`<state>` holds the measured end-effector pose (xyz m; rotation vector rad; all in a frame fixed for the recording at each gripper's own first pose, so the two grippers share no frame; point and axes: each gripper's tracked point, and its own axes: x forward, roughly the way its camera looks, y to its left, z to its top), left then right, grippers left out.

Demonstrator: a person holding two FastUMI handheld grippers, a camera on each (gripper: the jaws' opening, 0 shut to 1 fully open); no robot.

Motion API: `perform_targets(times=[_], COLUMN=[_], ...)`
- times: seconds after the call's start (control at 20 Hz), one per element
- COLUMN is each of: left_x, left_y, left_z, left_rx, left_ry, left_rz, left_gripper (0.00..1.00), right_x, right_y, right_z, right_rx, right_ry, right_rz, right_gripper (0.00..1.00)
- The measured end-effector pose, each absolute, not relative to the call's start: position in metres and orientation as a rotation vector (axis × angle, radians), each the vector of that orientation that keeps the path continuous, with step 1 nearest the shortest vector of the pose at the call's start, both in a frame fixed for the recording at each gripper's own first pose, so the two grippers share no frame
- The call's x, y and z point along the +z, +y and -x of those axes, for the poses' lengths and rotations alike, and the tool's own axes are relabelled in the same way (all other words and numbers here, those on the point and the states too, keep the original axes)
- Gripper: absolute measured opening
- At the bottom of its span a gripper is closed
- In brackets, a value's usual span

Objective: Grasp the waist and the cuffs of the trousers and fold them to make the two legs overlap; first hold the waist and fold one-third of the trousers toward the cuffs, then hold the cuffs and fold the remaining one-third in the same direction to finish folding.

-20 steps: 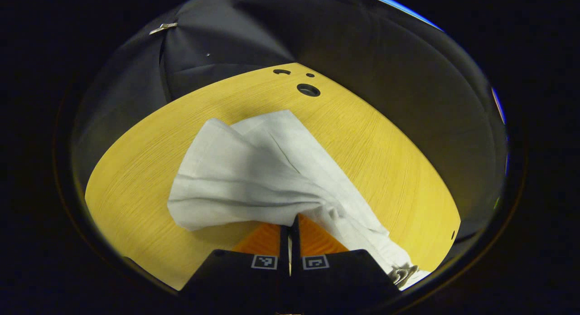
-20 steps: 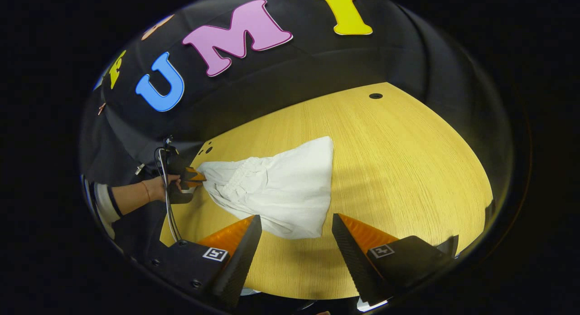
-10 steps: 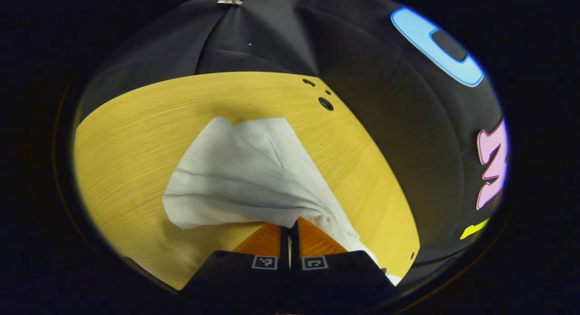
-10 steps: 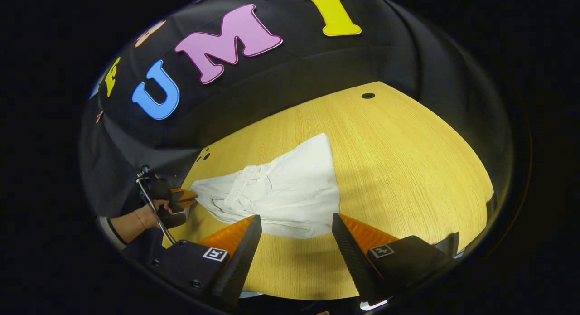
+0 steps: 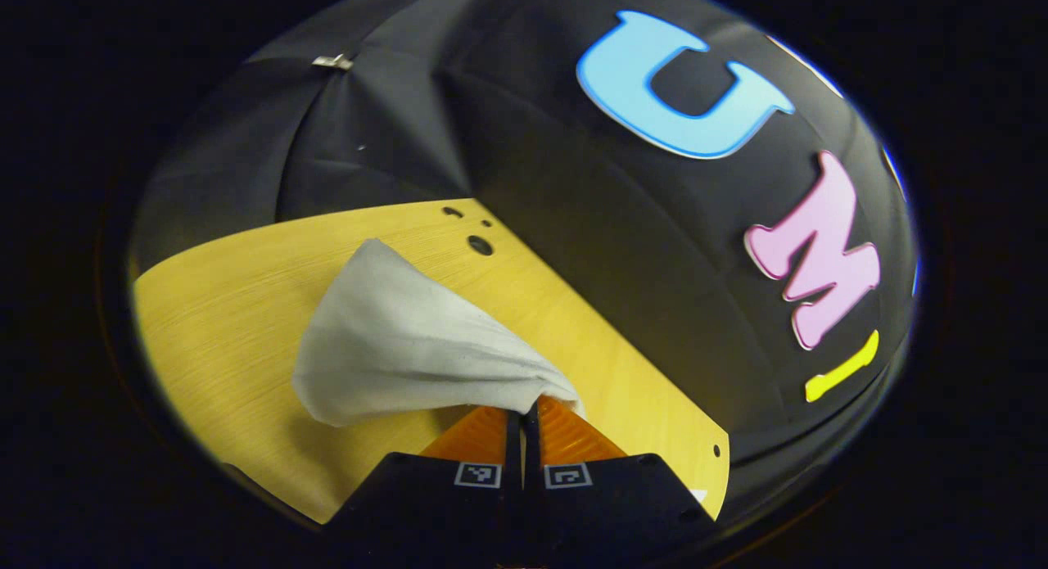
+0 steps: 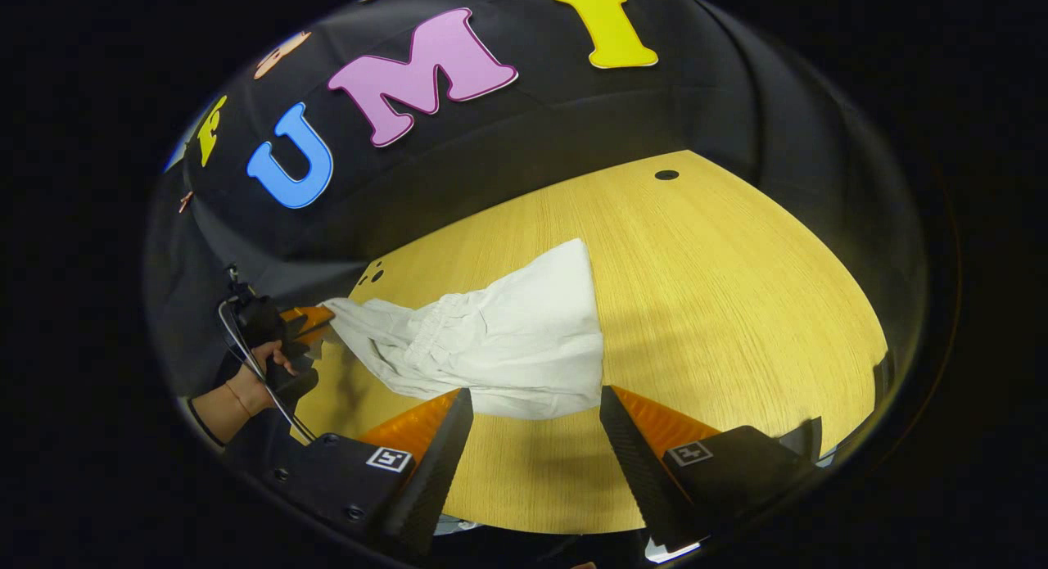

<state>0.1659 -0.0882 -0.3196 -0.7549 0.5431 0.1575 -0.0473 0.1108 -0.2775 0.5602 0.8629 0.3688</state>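
Observation:
White trousers (image 6: 499,340) lie bunched on the yellow wooden table (image 6: 737,291), with the gathered waistband showing near their middle. My left gripper (image 5: 522,409) is shut on an edge of the trousers (image 5: 393,348) and holds that end lifted off the table. In the right gripper view the left gripper (image 6: 315,323) pulls the cloth at the far left, held by a hand (image 6: 262,372). My right gripper (image 6: 536,397) stands open just in front of the near edge of the trousers, with nothing between its fingers.
The table (image 5: 213,307) has small round holes (image 5: 480,245) near its far corner and one hole (image 6: 666,175) at the back right. The black booth wall rises close behind the table. A cable (image 6: 246,348) hangs by the person's hand.
My left gripper has lifted and tilted upward with the trousers' edge, raising that end. The cloth has drawn slightly toward the left gripper. My right gripper has stayed open and nearly still.

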Motion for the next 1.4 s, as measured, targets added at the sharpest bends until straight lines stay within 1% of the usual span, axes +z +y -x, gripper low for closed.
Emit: perform_targets(times=[0.15,0.45,0.75,1.0,1.25,1.4], left_x=[-0.294,-0.262,-0.245,-0.249,-0.266,-0.287], left_y=[-0.116,-0.173,-0.239,-0.297,-0.342,-0.364], left_z=[-0.169,-0.173,-0.171,-0.16,-0.146,-0.137], left_rx=[0.081,-0.029,-0.146,-0.234,-0.272,-0.287], left_ry=[0.516,0.489,0.474,0.495,0.532,0.563], left_rz=[0.703,0.612,0.489,0.405,0.332,0.268], left_gripper=[0.05,0.05,0.05,0.05,0.05,0.05], right_x=[-0.275,-0.274,-0.277,-0.281,-0.289,-0.294], right_y=[0.101,0.086,0.061,0.042,0.017,0.002], right_z=[0.046,0.045,0.037,0.031,0.024,0.019], right_rx=[0.343,0.32,0.29,0.274,0.279,0.288], right_ry=[0.849,0.832,0.822,0.819,0.823,0.827], right_rz=[-0.574,-0.581,-0.586,-0.592,-0.594,-0.593], right_gripper=[0.96,0.97,0.97,0.96,0.96,0.96])
